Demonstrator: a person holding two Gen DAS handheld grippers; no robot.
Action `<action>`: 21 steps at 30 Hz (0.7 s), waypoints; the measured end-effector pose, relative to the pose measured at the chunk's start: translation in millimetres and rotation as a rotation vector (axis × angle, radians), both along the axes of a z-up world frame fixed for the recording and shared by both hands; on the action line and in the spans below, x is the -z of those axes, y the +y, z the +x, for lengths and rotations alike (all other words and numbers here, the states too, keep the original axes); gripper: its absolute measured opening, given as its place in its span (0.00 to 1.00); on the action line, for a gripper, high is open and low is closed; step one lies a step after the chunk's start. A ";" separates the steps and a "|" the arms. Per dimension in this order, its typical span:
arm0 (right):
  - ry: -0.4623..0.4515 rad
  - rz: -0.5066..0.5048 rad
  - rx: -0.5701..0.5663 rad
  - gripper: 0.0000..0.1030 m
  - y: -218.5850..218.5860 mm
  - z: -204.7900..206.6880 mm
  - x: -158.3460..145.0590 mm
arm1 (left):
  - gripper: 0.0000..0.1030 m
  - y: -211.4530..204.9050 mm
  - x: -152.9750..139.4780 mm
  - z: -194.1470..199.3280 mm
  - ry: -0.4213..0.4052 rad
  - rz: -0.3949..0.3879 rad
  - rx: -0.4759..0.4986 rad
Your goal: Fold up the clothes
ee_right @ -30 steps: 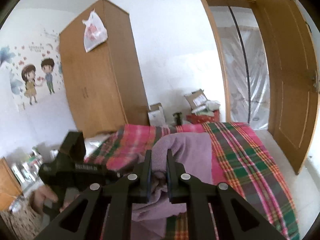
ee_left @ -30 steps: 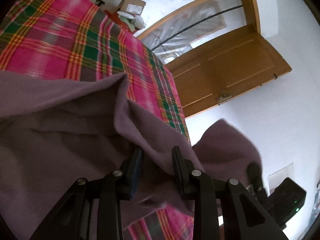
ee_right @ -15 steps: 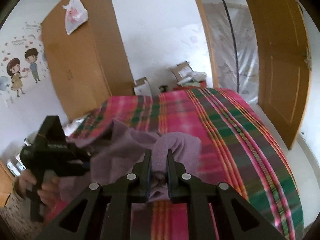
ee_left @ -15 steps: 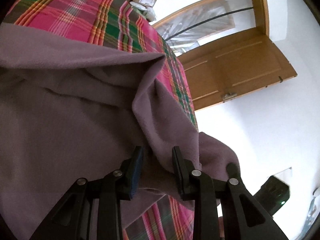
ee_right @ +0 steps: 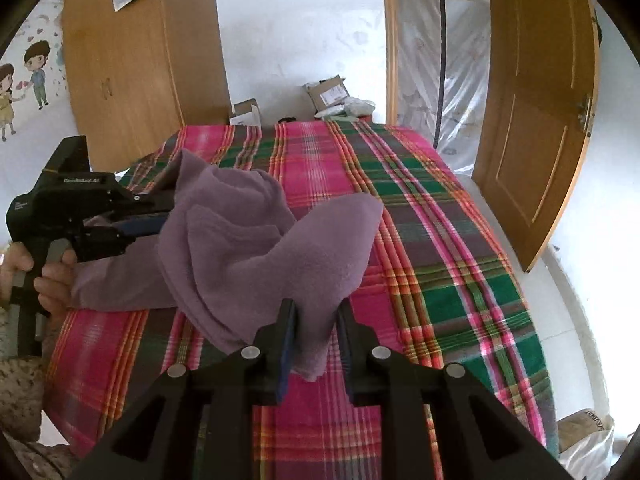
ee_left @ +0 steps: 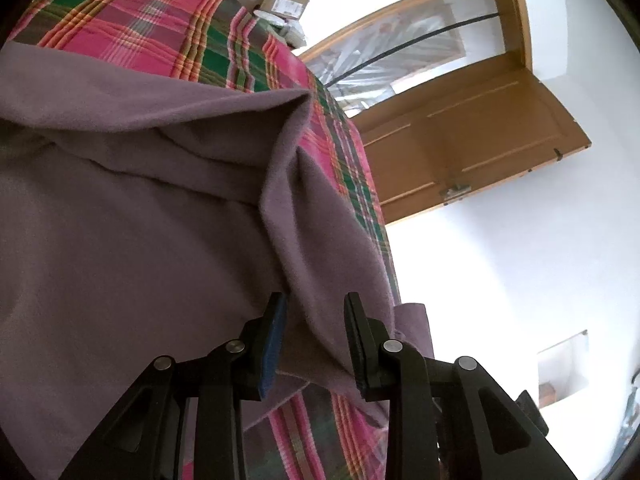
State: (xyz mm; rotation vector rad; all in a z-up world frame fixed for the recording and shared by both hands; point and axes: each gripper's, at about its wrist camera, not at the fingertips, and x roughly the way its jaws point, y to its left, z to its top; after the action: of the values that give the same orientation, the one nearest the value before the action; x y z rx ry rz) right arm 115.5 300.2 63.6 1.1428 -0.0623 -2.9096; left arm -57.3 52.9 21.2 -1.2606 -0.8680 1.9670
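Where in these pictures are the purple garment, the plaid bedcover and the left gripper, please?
purple garment (ee_right: 280,256): right wrist view, raised fold of the fleece.
plaid bedcover (ee_right: 452,256): right wrist view, bare stretch right of the garment.
left gripper (ee_left: 316,332): left wrist view, midway between its fingertips.

The right hand-held gripper (ee_right: 316,320) points out level ahead of the person, its two fingers parted with a clear gap between them. The left hand-held gripper (ee_left: 316,316) has its fingers spread wider apart. Seen from the right wrist view, it reaches in sideways, and the person's left hand (ee_right: 44,276) is wrapped around its handle with fingers curled on the trigger.
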 end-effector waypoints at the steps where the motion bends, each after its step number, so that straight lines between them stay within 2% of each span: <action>1: 0.005 0.002 -0.002 0.19 -0.4 2.4 -1.4 | 0.29 0.8 -1.1 1.7 0.003 0.000 0.001; 8: 0.056 -0.008 0.053 0.21 7.4 11.1 -13.6 | 0.29 6.4 -9.0 3.9 0.016 -0.031 -0.005; 14: 0.064 -0.083 -0.085 0.25 -20.8 -9.8 -9.9 | 0.29 14.4 -4.9 2.1 -0.001 -0.057 0.002; 18: 0.041 -0.134 -0.158 0.38 -43.2 -31.4 0.6 | 0.29 17.1 -3.5 -1.1 -0.009 -0.062 0.009; 21: 0.015 -0.149 -0.181 0.39 -54.1 -44.6 8.6 | 0.29 18.6 -4.5 -3.4 -0.003 -0.069 0.019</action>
State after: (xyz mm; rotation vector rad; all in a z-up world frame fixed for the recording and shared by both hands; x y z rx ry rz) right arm 70.8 246.1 55.1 1.0447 -0.1636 -2.7044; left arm -60.8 71.5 25.7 -1.3062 -0.7929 1.9961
